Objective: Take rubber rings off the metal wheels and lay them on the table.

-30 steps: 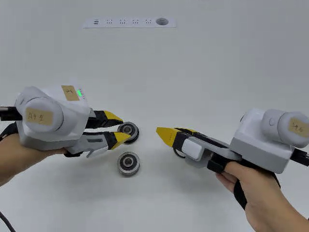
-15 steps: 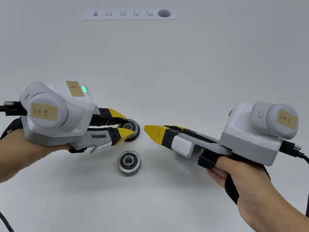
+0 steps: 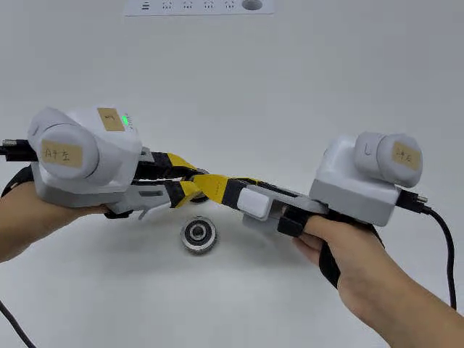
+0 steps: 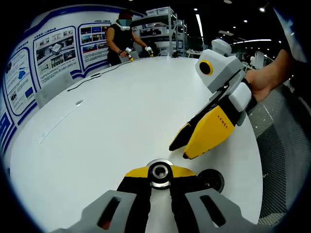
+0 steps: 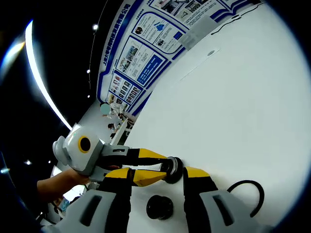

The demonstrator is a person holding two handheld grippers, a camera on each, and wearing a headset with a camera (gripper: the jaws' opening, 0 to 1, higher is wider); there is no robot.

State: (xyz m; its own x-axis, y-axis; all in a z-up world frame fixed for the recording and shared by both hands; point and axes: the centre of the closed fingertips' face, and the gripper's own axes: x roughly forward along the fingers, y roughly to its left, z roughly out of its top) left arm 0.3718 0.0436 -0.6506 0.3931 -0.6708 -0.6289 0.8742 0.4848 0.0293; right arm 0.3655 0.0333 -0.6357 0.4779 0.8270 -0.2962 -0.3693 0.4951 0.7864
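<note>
Wheel-to-jaw geometry before the ring pull

Wheel position was the thing to record. My left gripper [image 4: 159, 180] had its jaws pinched on the rim of one metal wheel [image 4: 160, 171], which it held up off the table [image 3: 290, 87] just past the yellow tips. In the left gripper view the bright hub faced the camera, so I judged the axle to run roughly along the left jaws' own line, tipped a little upward.

My right gripper [image 5: 169, 178] came at the wheel from the opposite side, nearly nose to nose with the left. Its jaws were spread. In the right gripper view the wheel sat at their tips, in the gap between them, nearer the right-hand jaw of that view. I could not tell whether either tip was touching the wheel.

The rubber ring [image 5: 175, 167] was seated on the wheel as a dark band round the rim, not yet worked loose.

A second wheel [image 3: 198, 235] lay flat on the table just below the two sets of tips, apart from both, with its ring on as well.

Judgement: the right gripper was the free one and the only one placed to take the ring. The pull would have to run along the axle, away from the left jaws. A grip square across the rim would catch metal as well as rubber, so one tip needed to hook the ring's edge.

Risk noted: the wheel twisting in the left pinch under that pull.
</note>
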